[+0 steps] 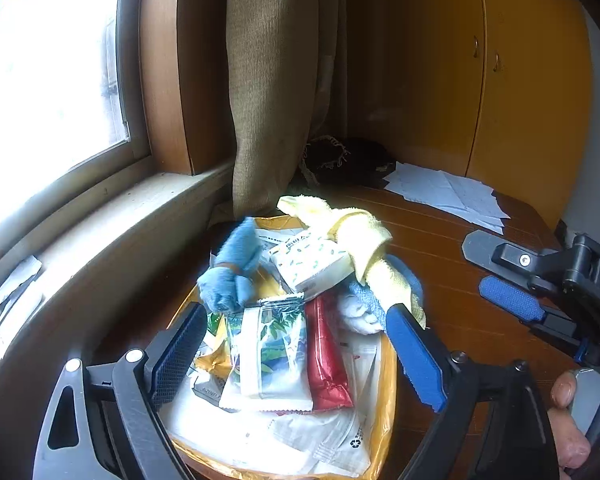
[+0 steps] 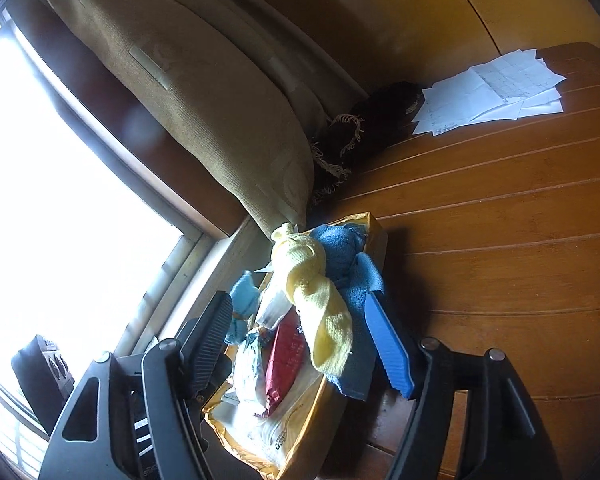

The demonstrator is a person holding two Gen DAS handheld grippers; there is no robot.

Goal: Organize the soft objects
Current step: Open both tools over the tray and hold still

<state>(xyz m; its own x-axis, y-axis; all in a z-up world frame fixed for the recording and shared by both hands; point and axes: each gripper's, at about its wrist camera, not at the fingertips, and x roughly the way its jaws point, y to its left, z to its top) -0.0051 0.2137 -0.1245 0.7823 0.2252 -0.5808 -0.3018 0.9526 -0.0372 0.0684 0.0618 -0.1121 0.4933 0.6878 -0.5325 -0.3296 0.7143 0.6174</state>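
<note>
Soft objects are heaped on one yellow bag (image 1: pixel 384 420) on the table (image 1: pixel 480 320): one yellow cloth (image 1: pixel 364 240), two blue cloths, three packets. Both grippers, left gripper (image 1: pixel 296 344) and right gripper (image 2: pixel 300 340), are spread wide, nothing held.

Both wrist cams hover close over the yellow bag (image 1: pixel 384 420) (image 2: pixel 300 440) pile, angled down toward the curtain (image 1: pixel 268 80) (image 2: pixel 204 112); right one's rolled sideways.

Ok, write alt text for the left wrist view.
The open left gripper hovers over a yellow plastic bag piled with a green-and-white snack packet, a red foil packet, a yellow knitted cloth and a blue fuzzy cloth, on a brown wooden table.
</note>
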